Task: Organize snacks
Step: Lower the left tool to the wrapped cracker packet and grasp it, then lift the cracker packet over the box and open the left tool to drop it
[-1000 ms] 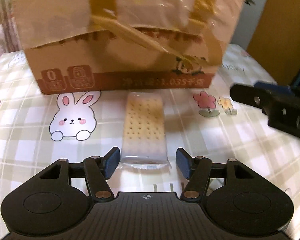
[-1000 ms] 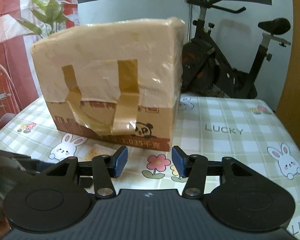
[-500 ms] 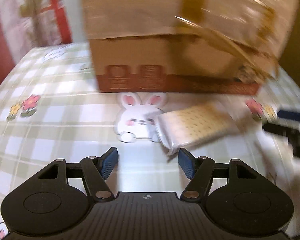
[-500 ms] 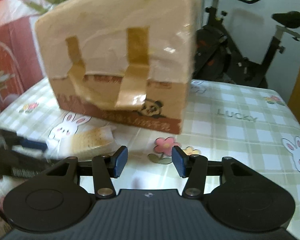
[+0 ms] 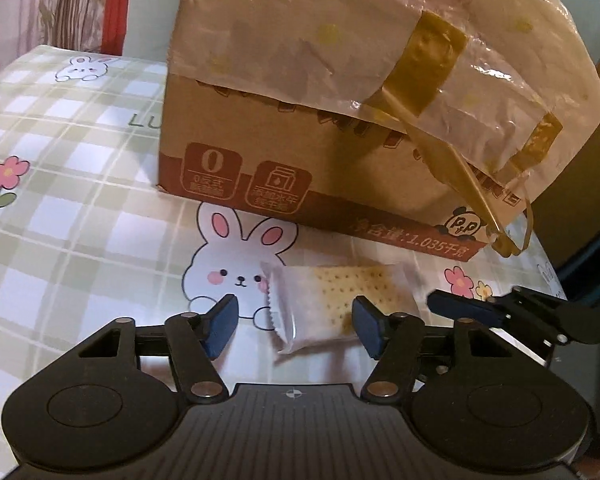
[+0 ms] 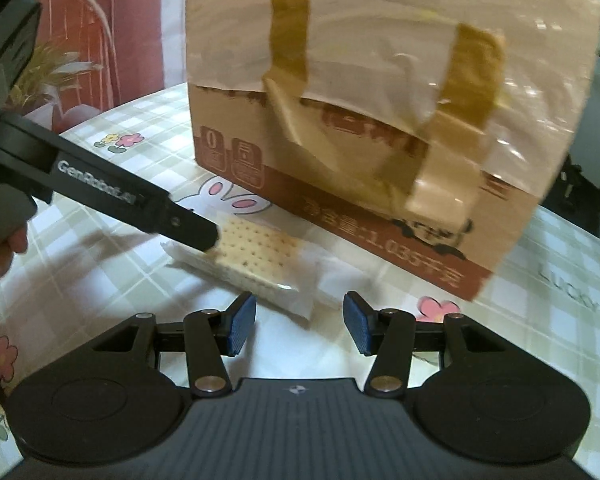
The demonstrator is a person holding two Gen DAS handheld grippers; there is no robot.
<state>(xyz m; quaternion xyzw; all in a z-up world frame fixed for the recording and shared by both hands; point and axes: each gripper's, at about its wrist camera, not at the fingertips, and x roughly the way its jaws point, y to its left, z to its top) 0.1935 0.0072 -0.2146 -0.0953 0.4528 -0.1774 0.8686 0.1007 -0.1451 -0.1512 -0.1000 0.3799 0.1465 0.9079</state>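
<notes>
Left gripper closing round cracker packet, ungripped — right gripper parted, empty.

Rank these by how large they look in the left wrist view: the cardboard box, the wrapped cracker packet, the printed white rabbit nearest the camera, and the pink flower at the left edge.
1. Cardboard box, by far the largest.
2. White rabbit and cracker packet: they look about alike, too close to rank.
3. Pink flower, the smallest.
</notes>
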